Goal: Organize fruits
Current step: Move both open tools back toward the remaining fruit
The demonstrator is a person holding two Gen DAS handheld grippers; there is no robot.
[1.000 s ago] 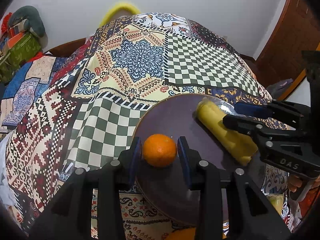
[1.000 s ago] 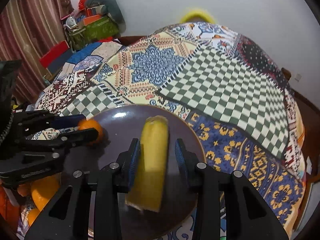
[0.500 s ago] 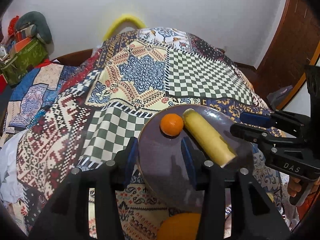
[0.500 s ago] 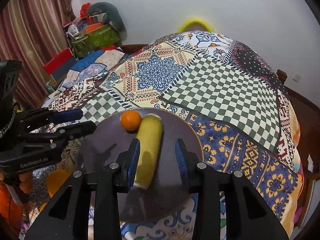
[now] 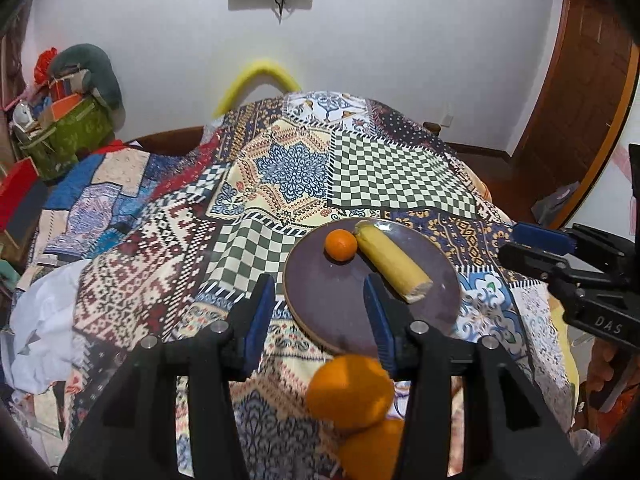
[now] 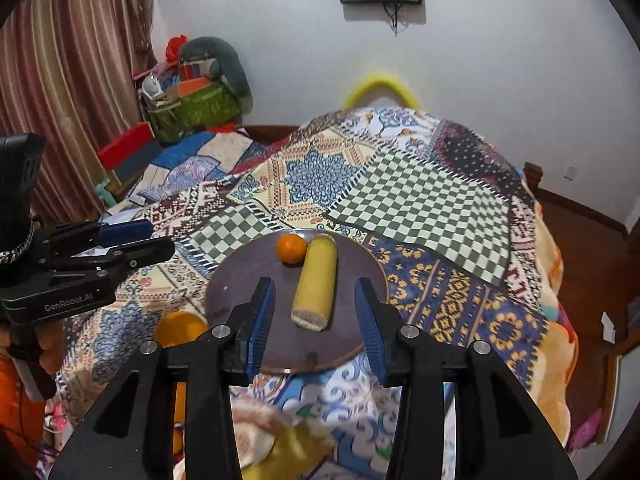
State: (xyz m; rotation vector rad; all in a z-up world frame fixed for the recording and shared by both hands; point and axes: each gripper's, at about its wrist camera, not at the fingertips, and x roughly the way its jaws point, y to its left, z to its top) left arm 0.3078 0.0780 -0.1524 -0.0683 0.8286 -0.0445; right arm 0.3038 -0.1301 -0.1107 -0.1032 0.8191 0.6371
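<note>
Small orange (image 5: 340,244) and yellow banana piece (image 5: 390,265) lie touching on the dark round plate (image 5: 320,300), centre-right of the left wrist frame; likely dropped there as the sorted pair. More oranges (image 5: 350,392) wait off the plate at bottom centre, probably next to go. Left gripper (image 5: 320,316) has just been opening: jaws apart, nothing between them, clear above the near plate edge. Right gripper (image 6: 316,320), lower centre of its own view, has also just been opening: jaws apart, empty, banana lying beyond them, not pinched.
</note>
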